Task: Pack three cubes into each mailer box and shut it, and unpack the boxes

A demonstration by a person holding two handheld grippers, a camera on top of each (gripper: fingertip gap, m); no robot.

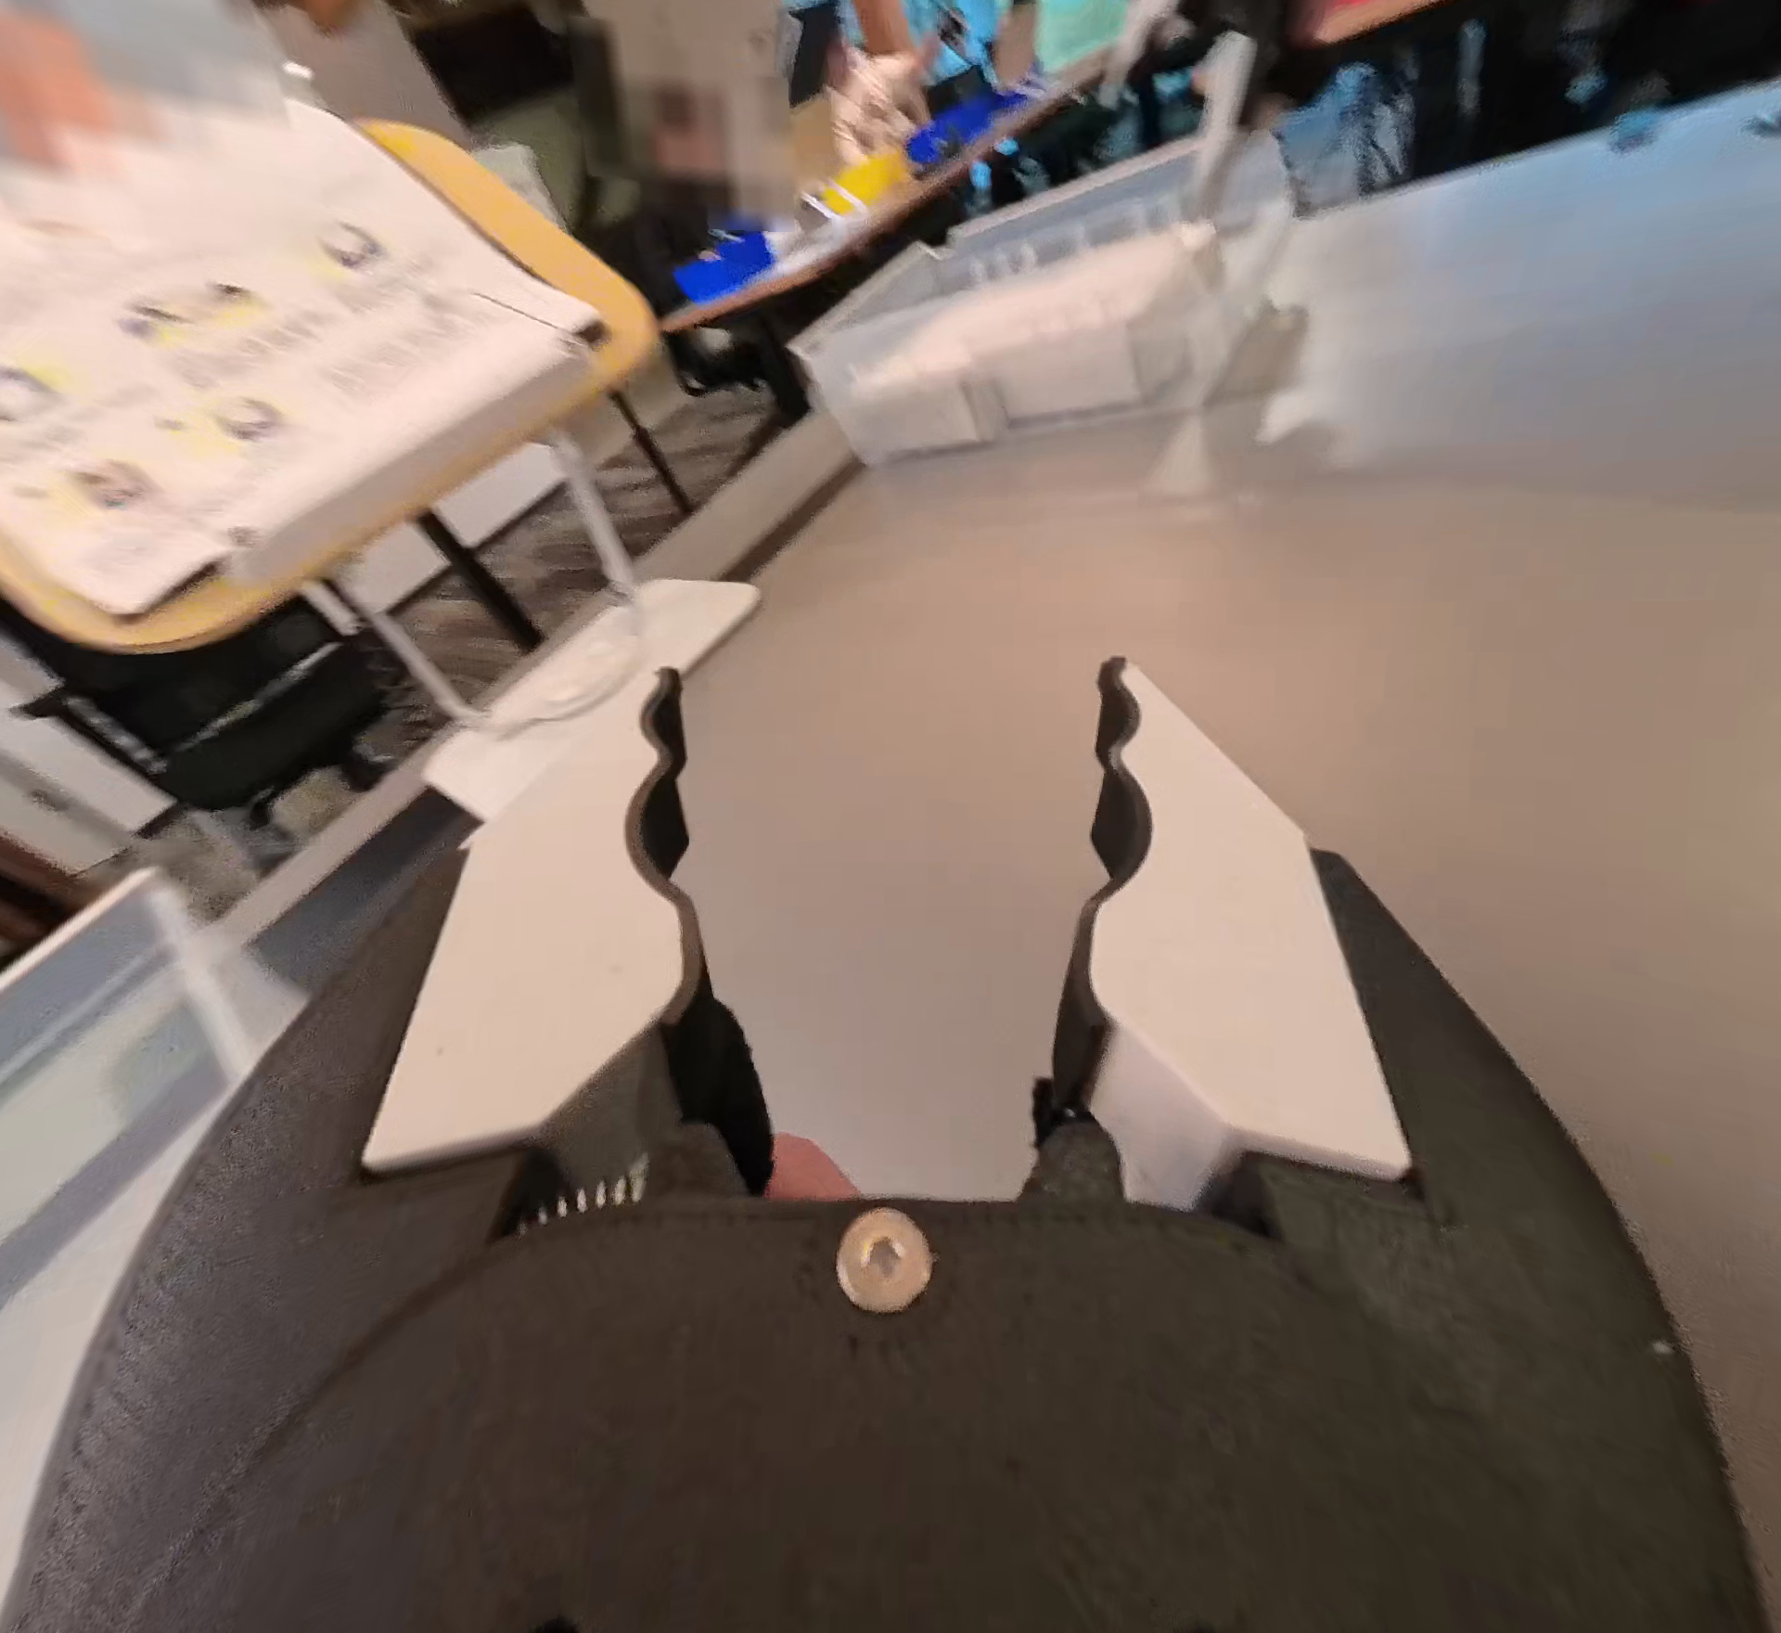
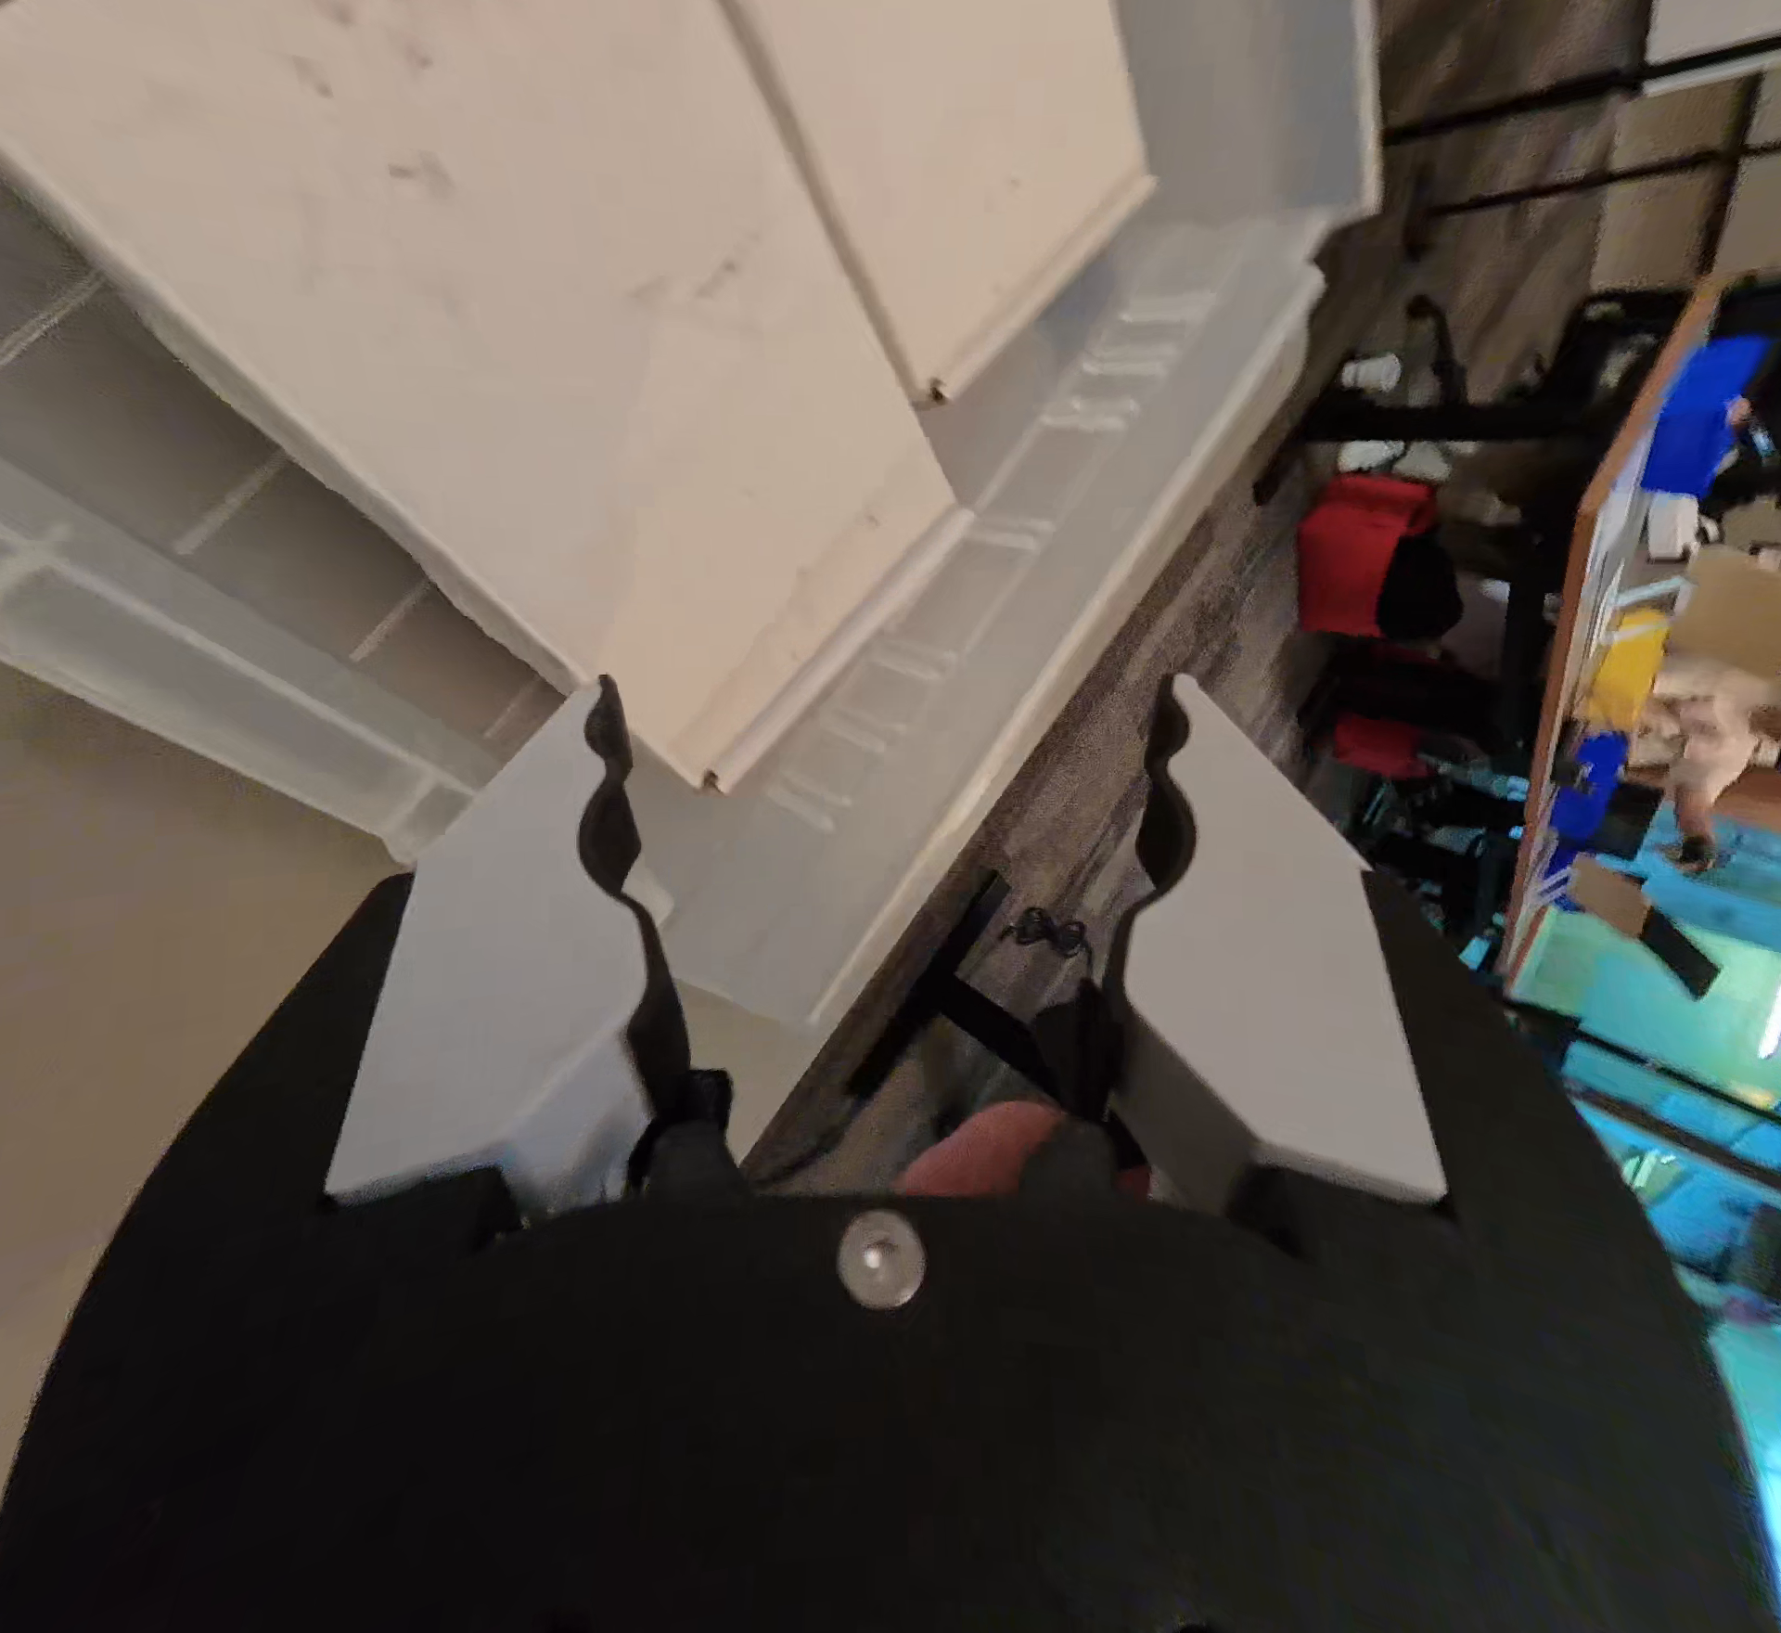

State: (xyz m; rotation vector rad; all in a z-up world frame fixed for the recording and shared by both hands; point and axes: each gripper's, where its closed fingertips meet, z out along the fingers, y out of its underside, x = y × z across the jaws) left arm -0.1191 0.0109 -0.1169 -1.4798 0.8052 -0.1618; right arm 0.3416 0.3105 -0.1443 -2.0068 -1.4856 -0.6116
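Observation:
My left gripper [image 1: 891,681] is open and empty above the bare grey table top [image 1: 1156,671]. My right gripper [image 2: 891,700] is open and empty, just in front of a clear plastic bin [image 2: 1012,584]. Flat white mailer boxes [image 2: 540,256] lie in that bin, one [image 2: 925,93] overlapping another. The same bin [image 1: 1012,334] shows at the far end of the table in the left wrist view. No cubes are in view.
A white stand base [image 1: 665,623] with a thin post sits at the table's left edge. Beside the table stands a yellow-edged side table [image 1: 540,237] with printed sheets. Past the bin the table ends at a drop to the floor [image 2: 1108,767]. Cluttered tables stand in the background.

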